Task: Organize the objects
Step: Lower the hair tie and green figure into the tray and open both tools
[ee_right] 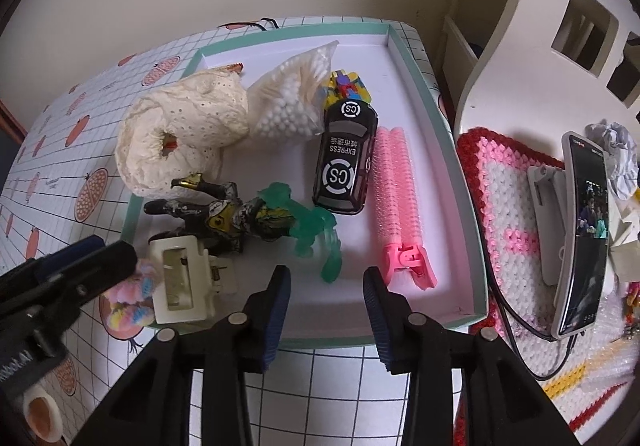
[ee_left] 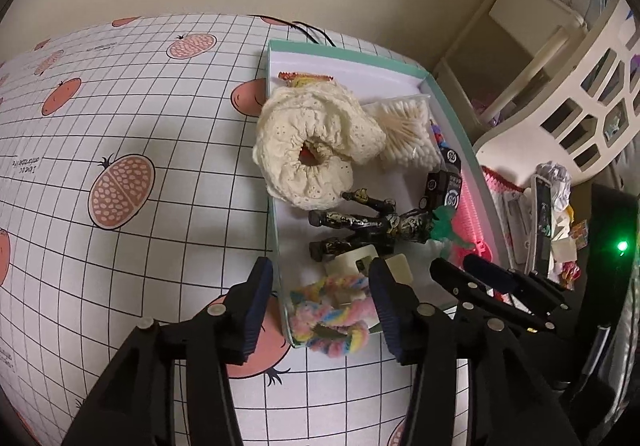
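Note:
A teal-rimmed white tray (ee_left: 340, 51) (ee_right: 288, 33) sits on the gridded fruit-print tablecloth (ee_left: 120, 125). It holds a cream fabric scrunchie (ee_left: 308, 141) (ee_right: 180, 125), a bag of cotton swabs (ee_right: 292, 101), a black action figure (ee_left: 372, 226) (ee_right: 224, 213), a green translucent figure (ee_right: 308, 221), a black toy car (ee_right: 346, 157), a pink hair roller (ee_right: 396, 189) and a white clip (ee_right: 180, 278). A pastel scrunchie (ee_left: 332, 310) (ee_right: 134, 298) lies over the tray's near left corner, between the spread fingers of my open left gripper (ee_left: 320, 286). My right gripper (ee_right: 326, 282) is open and empty over the tray's near edge.
Right of the tray lie a pink-and-red crochet mat (ee_right: 508, 181) and a phone (ee_right: 584, 230) on a stand with a cable, amid crumpled paper and small clutter. A white slotted basket (ee_left: 580, 93) stands behind. A wall runs close behind the table.

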A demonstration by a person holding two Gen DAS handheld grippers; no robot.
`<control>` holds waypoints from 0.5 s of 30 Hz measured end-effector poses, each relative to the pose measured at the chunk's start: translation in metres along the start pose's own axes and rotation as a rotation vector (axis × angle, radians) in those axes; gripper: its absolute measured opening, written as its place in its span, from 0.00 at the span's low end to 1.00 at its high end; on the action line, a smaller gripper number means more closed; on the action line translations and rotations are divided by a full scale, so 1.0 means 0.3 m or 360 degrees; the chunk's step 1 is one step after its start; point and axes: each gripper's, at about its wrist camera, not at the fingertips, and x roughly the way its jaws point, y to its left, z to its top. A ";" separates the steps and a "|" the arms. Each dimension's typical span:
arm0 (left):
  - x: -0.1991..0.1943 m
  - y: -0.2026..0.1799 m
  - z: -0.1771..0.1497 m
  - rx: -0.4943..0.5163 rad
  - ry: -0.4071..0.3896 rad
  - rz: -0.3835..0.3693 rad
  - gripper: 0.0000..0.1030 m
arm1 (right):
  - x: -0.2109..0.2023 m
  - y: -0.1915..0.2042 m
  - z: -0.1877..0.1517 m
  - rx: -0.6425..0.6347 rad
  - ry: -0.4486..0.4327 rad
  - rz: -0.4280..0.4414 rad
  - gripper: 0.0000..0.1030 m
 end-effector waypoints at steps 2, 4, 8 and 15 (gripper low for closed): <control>-0.011 0.000 -0.001 -0.0007 -0.0014 -0.0017 0.51 | -0.010 -0.004 0.000 0.0015 -0.0018 0.0008 0.45; -0.020 -0.001 -0.005 -0.0006 -0.0026 -0.0021 0.55 | -0.020 -0.005 -0.002 0.0035 -0.0035 0.0008 0.57; -0.038 0.013 -0.019 -0.0015 -0.0052 -0.0025 0.66 | -0.032 0.005 -0.016 0.0021 -0.0056 -0.0022 0.59; -0.063 0.070 -0.055 -0.0064 -0.0069 0.0037 0.81 | -0.088 0.042 -0.044 -0.0025 -0.0146 -0.0044 0.82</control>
